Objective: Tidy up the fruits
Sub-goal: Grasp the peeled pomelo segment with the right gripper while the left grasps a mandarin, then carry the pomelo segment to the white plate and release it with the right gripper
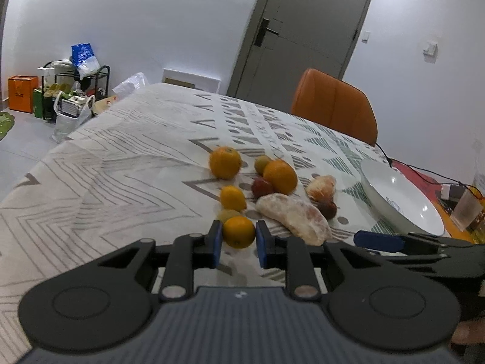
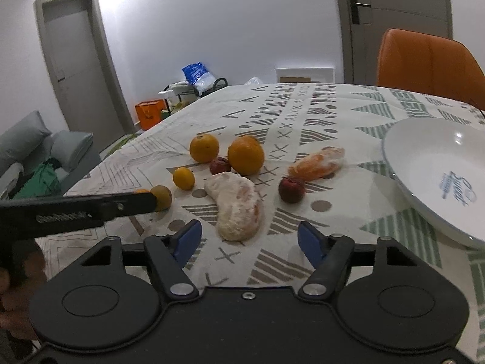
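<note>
Left tool (image 1: 238,242) pinches a small orange (image 1: 239,231); right tool (image 2: 246,242) spread, near pomelo wedge (image 2: 235,209).

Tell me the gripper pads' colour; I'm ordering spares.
Blue, clearest in the right wrist view on the right gripper pads.

White walls, grey door (image 1: 298,30), orange chair (image 1: 335,104), cluttered rack (image 1: 75,88), sofa cushions (image 2: 45,145).

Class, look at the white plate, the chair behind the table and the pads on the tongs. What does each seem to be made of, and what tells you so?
Plate: likely glazed ceramic; glossy white with bright highlights and a printed mark.
Chair: probably leather or imitation leather; smooth orange surface with stitched seams.
Pads on the right tongs: seemingly rubber or soft plastic; matte blue.
</note>
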### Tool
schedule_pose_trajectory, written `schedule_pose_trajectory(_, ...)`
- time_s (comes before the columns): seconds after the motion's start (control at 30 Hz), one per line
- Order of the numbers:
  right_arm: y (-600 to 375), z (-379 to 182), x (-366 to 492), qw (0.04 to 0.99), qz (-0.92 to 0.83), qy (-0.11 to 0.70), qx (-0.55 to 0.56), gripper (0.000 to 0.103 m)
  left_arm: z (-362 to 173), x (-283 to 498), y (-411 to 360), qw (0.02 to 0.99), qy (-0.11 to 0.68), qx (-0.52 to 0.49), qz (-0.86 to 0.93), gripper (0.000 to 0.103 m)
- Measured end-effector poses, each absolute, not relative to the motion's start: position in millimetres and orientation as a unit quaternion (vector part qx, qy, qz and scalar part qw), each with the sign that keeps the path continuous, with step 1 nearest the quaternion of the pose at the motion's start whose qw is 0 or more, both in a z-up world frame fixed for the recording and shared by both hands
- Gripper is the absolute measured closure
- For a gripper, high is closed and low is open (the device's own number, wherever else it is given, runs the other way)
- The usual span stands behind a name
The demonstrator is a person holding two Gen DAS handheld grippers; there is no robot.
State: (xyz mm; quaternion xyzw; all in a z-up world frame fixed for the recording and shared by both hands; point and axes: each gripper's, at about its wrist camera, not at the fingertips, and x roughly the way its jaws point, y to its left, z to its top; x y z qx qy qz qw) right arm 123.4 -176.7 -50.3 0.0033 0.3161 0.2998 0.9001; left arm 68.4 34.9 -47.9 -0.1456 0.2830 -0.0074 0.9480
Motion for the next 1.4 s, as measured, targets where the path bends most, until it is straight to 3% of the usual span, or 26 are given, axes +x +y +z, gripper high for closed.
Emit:
schedule_pose_trajectory(0.47, -140, -53, 140, 0.898, 0.300, 0.317, -0.051, 0.045, -42, 57, 62, 0.948, 0.279, -0.151, 0.018, 0.081)
schedule_pose_trajectory(0.53, -133, -55, 140, 0.901, 0.296, 0.310, -0.069, 0.051, -41, 57, 66, 0.948, 0.278, -0.149, 0.024, 0.081)
schedule_pose_trajectory(0.6, -131, -55, 138, 0.906, 0.285, 0.302, -0.081, 0.065, -37, 55, 68, 0.950, 0.274, -0.146, 0.030, 0.081)
schedule_pose_trajectory(1.4, -214, -20, 114, 0.934, 0.258, 0.247, -0.002, 0.066, -11, 63, 20, 0.962, 0.246, -0.116, -0.001, 0.081)
